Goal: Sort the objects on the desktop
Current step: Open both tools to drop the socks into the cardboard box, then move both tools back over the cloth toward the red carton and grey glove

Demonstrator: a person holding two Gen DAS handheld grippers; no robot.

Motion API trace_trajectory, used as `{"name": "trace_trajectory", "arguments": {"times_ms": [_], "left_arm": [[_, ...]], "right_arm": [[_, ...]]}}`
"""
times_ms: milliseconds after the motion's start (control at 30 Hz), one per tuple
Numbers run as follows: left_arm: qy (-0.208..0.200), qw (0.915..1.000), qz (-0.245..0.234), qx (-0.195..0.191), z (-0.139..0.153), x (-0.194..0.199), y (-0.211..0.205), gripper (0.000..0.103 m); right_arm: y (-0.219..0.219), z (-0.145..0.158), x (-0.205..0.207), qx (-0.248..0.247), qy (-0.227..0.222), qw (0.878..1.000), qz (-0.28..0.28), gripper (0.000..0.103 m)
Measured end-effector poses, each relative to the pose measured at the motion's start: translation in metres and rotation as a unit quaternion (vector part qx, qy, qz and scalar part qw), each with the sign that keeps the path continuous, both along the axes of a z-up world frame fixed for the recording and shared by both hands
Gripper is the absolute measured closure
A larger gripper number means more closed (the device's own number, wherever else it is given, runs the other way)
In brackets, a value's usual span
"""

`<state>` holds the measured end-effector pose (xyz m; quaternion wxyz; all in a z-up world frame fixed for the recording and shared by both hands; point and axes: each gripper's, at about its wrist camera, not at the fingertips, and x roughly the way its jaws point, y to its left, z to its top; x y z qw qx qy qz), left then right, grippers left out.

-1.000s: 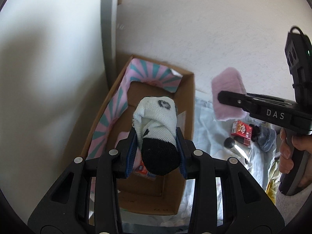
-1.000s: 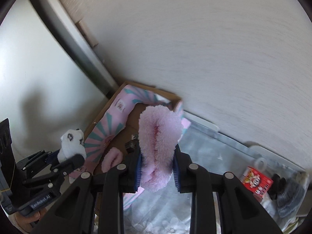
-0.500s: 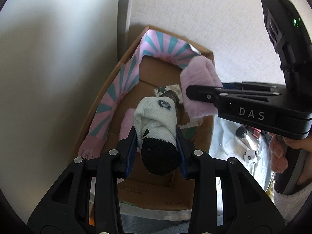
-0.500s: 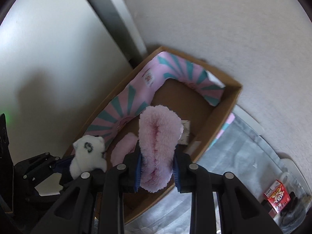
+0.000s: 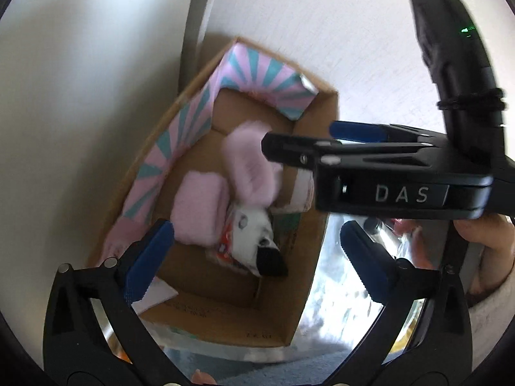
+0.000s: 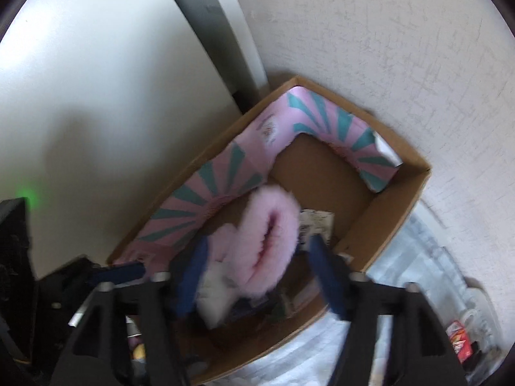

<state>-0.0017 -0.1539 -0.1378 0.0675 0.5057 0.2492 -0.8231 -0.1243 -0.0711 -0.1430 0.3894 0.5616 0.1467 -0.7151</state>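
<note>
A cardboard box (image 5: 309,292) with a pink and teal striped lining stands in the corner. My left gripper (image 5: 257,257) is open above it. The white and black rolled sock (image 5: 254,241) lies loose inside the box next to a pink folded sock (image 5: 198,206). My right gripper (image 6: 257,273) is open over the box (image 6: 399,206). The fluffy pink sock (image 6: 264,244) lies free between its blue pads, over the box floor. It also shows in the left wrist view (image 5: 248,167), under the right gripper (image 5: 302,148).
Small packets and papers lie on the box floor (image 5: 225,247). A pale patterned cloth (image 6: 415,273) covers the desk right of the box. A red packet (image 6: 460,344) lies at the far right. White walls and a grey post (image 6: 219,32) stand behind the box.
Both grippers have opened. The white and black sock has dropped from my left gripper into the box. The fluffy pink sock has come loose from my right gripper.
</note>
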Motion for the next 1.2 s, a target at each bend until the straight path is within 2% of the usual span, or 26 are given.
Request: {"name": "trace_trajectory", "arguments": {"times_ms": [33, 67, 100, 300, 400, 533, 633, 733, 800, 933, 1033, 1200], "left_arm": [[0.002, 1.0, -0.001, -0.009, 0.001, -0.001, 0.001, 0.0], [0.005, 0.9999, -0.002, -0.016, 0.002, -0.002, 0.002, 0.0], [0.008, 0.9997, -0.004, -0.023, 0.002, -0.004, 0.004, 0.0], [-0.004, 0.999, -0.021, -0.04, -0.005, -0.013, 0.013, 0.0], [-0.009, 0.9988, -0.028, -0.039, -0.004, -0.015, 0.017, 0.0], [-0.001, 0.9986, -0.042, -0.032, 0.005, -0.018, 0.018, 0.0], [0.005, 0.9969, -0.064, -0.046, 0.015, -0.026, 0.022, 0.0], [0.03, 0.996, -0.073, -0.042, 0.032, -0.027, 0.025, 0.0], [0.041, 0.996, -0.074, -0.028, 0.039, -0.029, 0.025, 0.0], [0.054, 0.9946, -0.086, -0.023, 0.044, -0.036, 0.038, 0.0], [0.053, 0.9928, -0.105, -0.022, 0.044, -0.043, 0.052, 0.0], [0.074, 0.9881, -0.135, -0.004, 0.049, -0.048, 0.076, 0.0]], "right_arm": [[0.001, 0.001, -0.001, 0.001, 0.01, 1.0, -0.002, 0.01], [0.004, 0.003, -0.002, -0.003, 0.016, 1.0, -0.006, 0.003], [0.007, 0.004, -0.003, -0.009, 0.02, 1.0, -0.011, 0.001], [0.03, 0.013, -0.01, -0.027, 0.021, 0.998, -0.044, 0.001], [0.036, 0.014, -0.01, -0.02, 0.027, 0.998, -0.051, 0.001], [0.043, 0.015, -0.006, -0.009, 0.046, 0.997, -0.054, 0.001], [0.054, 0.019, -0.004, -0.014, 0.049, 0.997, -0.061, 0.001], [0.067, 0.025, -0.004, -0.014, 0.042, 0.996, -0.071, 0.001], [0.078, 0.029, -0.003, -0.025, 0.036, 0.996, -0.079, 0.001], [0.112, 0.037, -0.003, -0.084, -0.008, 0.989, -0.121, 0.001], [0.129, 0.044, 0.002, -0.095, 0.0, 0.986, -0.134, 0.0], [0.167, 0.054, 0.012, -0.114, 0.017, 0.979, -0.166, 0.0]]}}
